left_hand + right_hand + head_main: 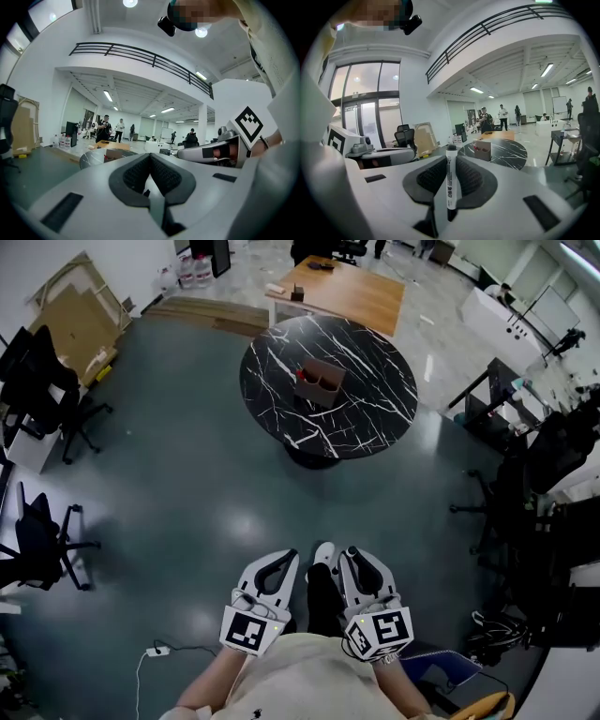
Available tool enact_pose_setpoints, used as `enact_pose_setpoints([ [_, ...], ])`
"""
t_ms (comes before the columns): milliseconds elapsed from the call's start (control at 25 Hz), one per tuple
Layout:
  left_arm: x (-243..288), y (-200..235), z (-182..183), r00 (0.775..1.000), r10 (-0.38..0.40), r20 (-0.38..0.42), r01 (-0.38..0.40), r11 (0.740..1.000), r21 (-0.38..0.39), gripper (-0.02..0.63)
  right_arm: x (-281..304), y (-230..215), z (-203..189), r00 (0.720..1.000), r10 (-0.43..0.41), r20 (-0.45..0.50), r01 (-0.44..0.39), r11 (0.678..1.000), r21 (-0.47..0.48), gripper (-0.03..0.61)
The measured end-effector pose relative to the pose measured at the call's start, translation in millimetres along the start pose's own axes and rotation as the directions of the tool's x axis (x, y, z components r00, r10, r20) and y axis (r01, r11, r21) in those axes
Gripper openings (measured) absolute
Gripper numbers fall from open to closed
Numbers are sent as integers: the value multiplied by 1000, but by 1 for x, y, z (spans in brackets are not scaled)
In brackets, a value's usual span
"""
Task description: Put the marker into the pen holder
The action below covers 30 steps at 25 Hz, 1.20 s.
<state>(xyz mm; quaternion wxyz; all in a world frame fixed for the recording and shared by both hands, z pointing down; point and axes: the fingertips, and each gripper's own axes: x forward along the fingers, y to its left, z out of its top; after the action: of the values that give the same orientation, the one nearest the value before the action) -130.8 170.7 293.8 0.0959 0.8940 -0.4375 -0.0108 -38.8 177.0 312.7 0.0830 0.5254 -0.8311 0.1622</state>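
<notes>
A white marker with a black cap (450, 183) stands upright between the pads of my right gripper (451, 160), which is shut on it. My left gripper (150, 157) is shut with nothing between its pads. In the head view both grippers, the left (284, 561) and the right (348, 555), are held close to the person's body, far from the table. The brown pen holder (319, 382) stands near the middle of a round black marble table (375, 418), with something red in its left compartment. The pen holder (482, 150) also shows far ahead in the right gripper view.
A wooden table (356, 296) stands behind the round one. Black office chairs (42, 540) and cardboard (75, 306) are at the left, desks and chairs (544, 465) at the right. A power strip (157, 651) lies on the dark floor. Several people stand far off.
</notes>
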Motion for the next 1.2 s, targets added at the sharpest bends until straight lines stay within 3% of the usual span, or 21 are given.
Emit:
enact_pose_setpoints([
  [200,80,41,0,999,50,-5,-50,998,27,9,71,-57,20,999,33,24,-33,999,17,77],
  [400,165,55,12,996,87,15,-87,994,69,9,124,-132,47,996,62,59,-63,998,22,77],
  [640,223,73,24,987,156,35,-159,985,68,9,176,-179,77,990,114,78,-114,993,-7,77],
  [920,289,100,33,994,97,55,-102,990,93,9,218,-211,101,990,98,105,-95,995,-33,77],
  [1040,380,159,52,997,58,52,-61,996,71,9,298,-260,138,995,46,83,-44,999,-28,77],
  [1200,546,305,83,999,-24,28,23,999,28,11,482,-332,213,997,-40,58,42,999,-24,77],
])
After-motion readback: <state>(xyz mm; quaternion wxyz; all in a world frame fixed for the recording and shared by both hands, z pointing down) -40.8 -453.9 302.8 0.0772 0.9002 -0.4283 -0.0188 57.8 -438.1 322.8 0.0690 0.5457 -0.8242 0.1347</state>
